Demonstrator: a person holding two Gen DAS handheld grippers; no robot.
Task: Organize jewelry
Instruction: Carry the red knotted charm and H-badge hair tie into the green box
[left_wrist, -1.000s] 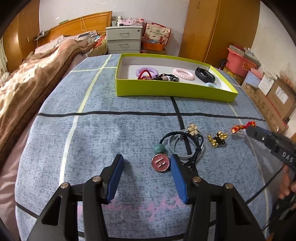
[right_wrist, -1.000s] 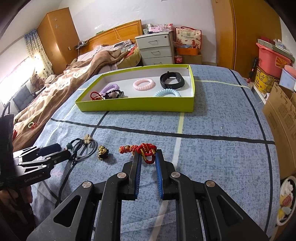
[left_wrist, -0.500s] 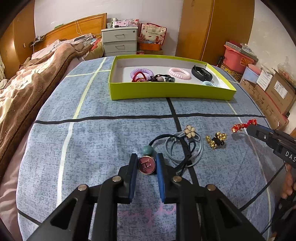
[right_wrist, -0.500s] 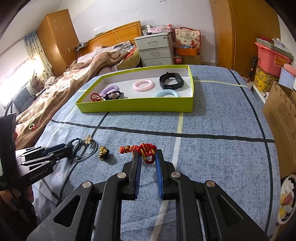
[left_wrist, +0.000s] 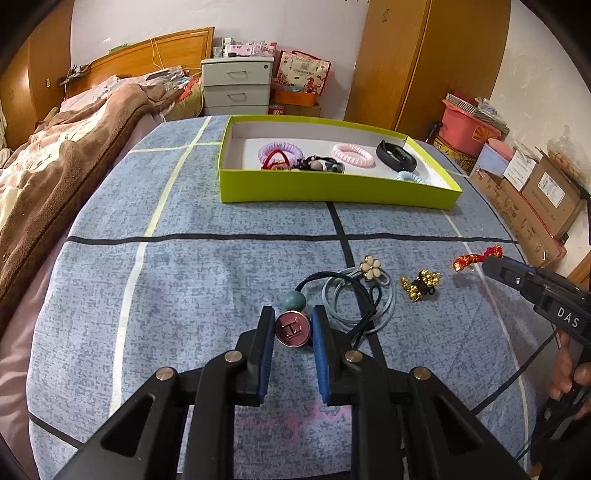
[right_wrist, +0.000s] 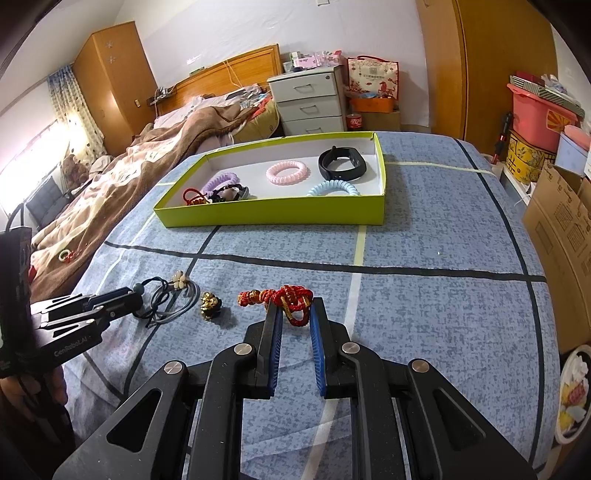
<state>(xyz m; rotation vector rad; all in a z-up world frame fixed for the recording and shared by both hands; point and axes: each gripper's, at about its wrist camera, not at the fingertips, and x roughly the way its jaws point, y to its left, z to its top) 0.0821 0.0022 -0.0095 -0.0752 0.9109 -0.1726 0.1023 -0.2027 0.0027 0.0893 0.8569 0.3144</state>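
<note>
Both tools slope down toward the blue mottled bedspread, each held from behind by a hand; a few fingers show at the right gripper's handle.

The left gripper has its blue-padded jaws pressed on a round maroon charm, a glossy disc with a gold rim and a thin H on its face. The charm sits on a black elastic cord beside a matte teal bead, near the bedspread's front edge. Tangled with it lies a grey hair tie carrying a cream enamel flower.

The right gripper is clamped on a red braided cord knot with gold beads, lying slightly right of the middle along the front edge. Between the two grips sits a small cluster of shiny gold beads.

Toward the far edge stands a shallow lime-green cardboard box, white inside, holding coiled spiral hair ties in lilac, pink and pale blue, and a smooth black band.
</note>
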